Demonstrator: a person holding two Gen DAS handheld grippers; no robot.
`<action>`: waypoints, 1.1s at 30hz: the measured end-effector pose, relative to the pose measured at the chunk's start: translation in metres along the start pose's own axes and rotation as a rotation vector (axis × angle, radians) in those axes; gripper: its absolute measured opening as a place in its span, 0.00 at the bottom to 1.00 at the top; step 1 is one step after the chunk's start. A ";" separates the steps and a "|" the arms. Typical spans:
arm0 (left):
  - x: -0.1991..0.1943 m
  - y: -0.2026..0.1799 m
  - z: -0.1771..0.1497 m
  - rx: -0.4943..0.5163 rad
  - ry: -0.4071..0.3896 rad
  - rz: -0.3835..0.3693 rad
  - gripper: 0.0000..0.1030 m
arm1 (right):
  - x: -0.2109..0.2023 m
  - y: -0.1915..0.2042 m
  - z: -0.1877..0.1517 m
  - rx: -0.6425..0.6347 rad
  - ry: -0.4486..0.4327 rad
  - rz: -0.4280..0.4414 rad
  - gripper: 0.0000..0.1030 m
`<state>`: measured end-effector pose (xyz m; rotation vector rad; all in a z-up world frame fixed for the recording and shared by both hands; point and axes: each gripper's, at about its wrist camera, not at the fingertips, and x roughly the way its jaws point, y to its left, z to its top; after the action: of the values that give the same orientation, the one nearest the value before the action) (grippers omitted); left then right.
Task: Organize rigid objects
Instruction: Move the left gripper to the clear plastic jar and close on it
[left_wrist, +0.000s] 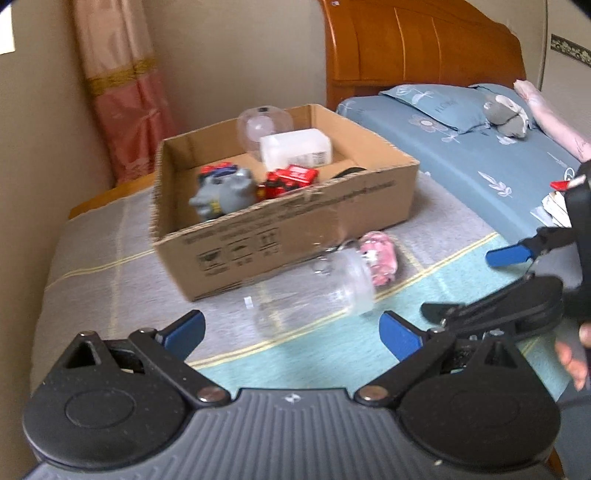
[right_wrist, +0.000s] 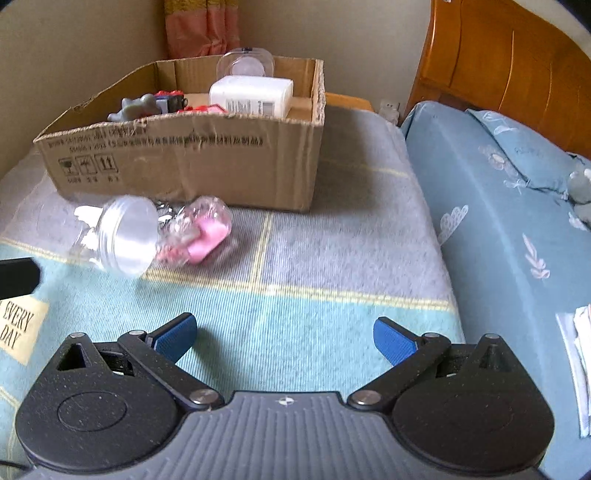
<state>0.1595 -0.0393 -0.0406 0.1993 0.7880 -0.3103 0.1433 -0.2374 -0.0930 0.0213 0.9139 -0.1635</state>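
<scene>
A clear plastic jar (left_wrist: 317, 288) lies on its side on the blanket, just ahead of my open left gripper (left_wrist: 291, 332); it also shows in the right wrist view (right_wrist: 114, 236). A small clear bottle with pink contents (left_wrist: 380, 258) lies beside the jar's lid end, also in the right wrist view (right_wrist: 199, 232). Behind them stands an open cardboard box (left_wrist: 295, 229) holding a grey toy (left_wrist: 225, 195), red toy vehicles (left_wrist: 291, 181), a white bottle (left_wrist: 295, 147) and a clear jar (left_wrist: 264, 123). My right gripper (right_wrist: 284, 338) is open and empty over the blanket; it shows in the left wrist view (left_wrist: 480, 280).
The blanket (right_wrist: 332, 258) covers a low surface next to a bed with blue bedding (right_wrist: 517, 240) and a wooden headboard (left_wrist: 424, 48). A grey plush toy (left_wrist: 506, 114) lies on the pillow. Papers (right_wrist: 580, 369) lie on the bed edge. A curtain (left_wrist: 125, 92) hangs behind.
</scene>
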 end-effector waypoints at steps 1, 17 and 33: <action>0.003 -0.003 0.001 0.000 0.000 -0.002 0.97 | 0.000 -0.001 -0.002 0.000 -0.004 0.013 1.00; 0.051 -0.014 0.014 -0.015 0.045 0.106 0.97 | -0.005 -0.007 -0.009 -0.023 -0.038 0.060 1.00; 0.055 0.041 -0.011 -0.126 0.097 0.189 0.97 | -0.003 0.005 -0.001 -0.095 -0.038 0.110 1.00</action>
<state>0.2029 -0.0087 -0.0852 0.1694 0.8747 -0.0724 0.1411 -0.2317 -0.0913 -0.0192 0.8797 -0.0183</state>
